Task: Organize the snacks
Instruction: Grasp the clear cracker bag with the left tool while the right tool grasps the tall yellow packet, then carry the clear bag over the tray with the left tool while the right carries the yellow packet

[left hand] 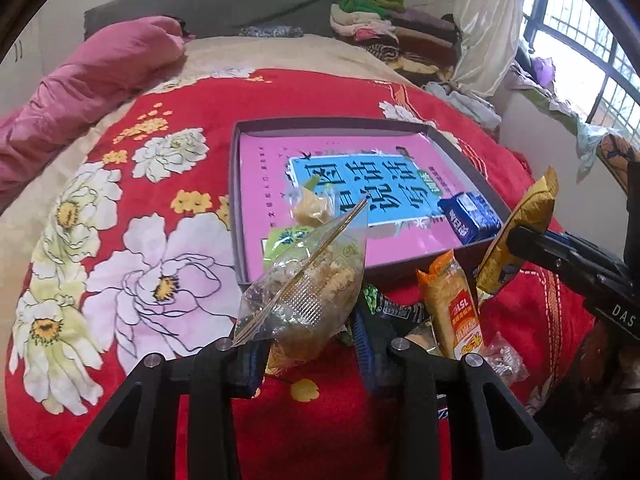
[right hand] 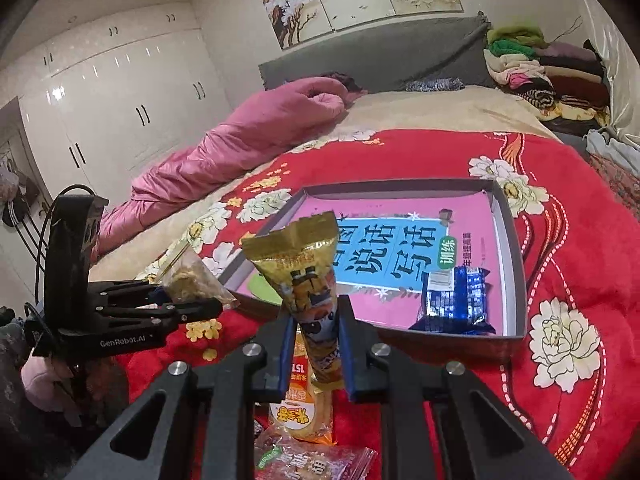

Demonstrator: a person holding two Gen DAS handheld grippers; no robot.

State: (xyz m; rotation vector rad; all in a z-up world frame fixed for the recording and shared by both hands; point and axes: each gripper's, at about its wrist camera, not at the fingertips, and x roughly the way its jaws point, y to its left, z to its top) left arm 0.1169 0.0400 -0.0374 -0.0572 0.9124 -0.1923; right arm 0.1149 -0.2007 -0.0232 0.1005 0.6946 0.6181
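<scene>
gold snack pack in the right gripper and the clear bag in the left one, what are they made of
Gold snack pack: looks like metallised foil film, given its shiny crinkled surface and crimped top. Clear bag: thin see-through plastic, probably with a ribbed inner tray, contents visible.

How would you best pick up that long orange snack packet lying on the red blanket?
Pinch the long orange snack packet across its narrow width near the middle, coming from above: it lies flat on the red blanket, long and slim, with other snacks crowding its near end.
</scene>
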